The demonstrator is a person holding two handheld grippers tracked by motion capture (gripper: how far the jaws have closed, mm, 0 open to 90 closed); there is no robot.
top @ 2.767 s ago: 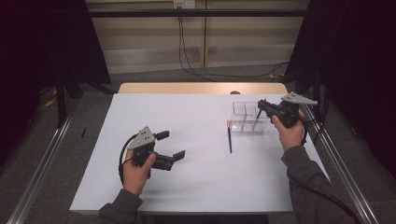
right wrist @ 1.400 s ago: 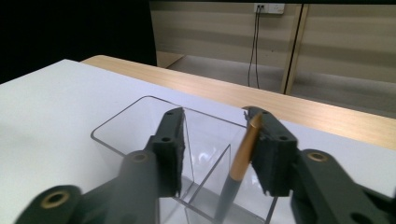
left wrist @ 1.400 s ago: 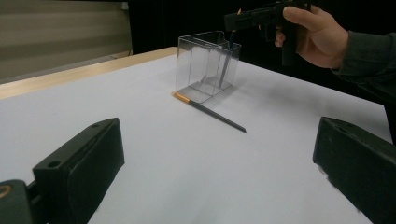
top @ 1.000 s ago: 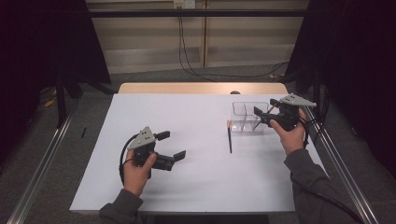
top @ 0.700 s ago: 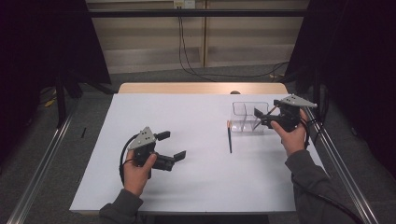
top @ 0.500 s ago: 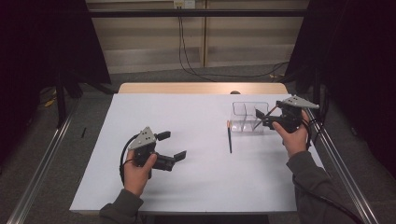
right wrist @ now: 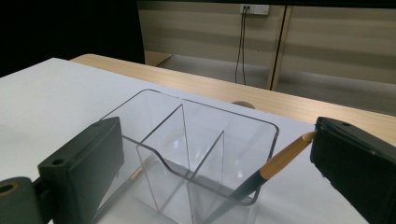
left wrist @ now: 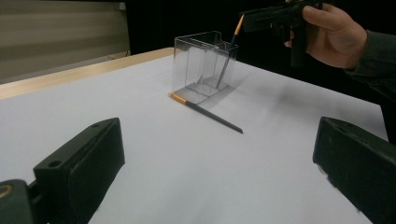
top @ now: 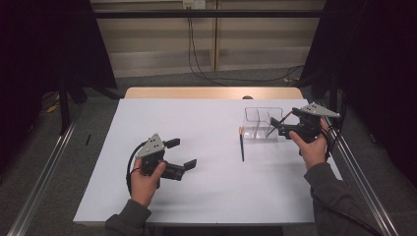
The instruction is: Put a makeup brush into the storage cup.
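On the white table [top: 206,196], far right, clear organizer [top: 263,123] holds one pencil [top: 275,127] leaning out; second pencil [top: 241,145] lies flat just beside it. Right gripper [top: 279,127] jaws just opened wide, pencil tip near one pad, ungripped. Left gripper [top: 183,153] wide, empty. Risk: pulling back could snag the pencil and tip the organizer. Table edge close on the right, open room to the left.
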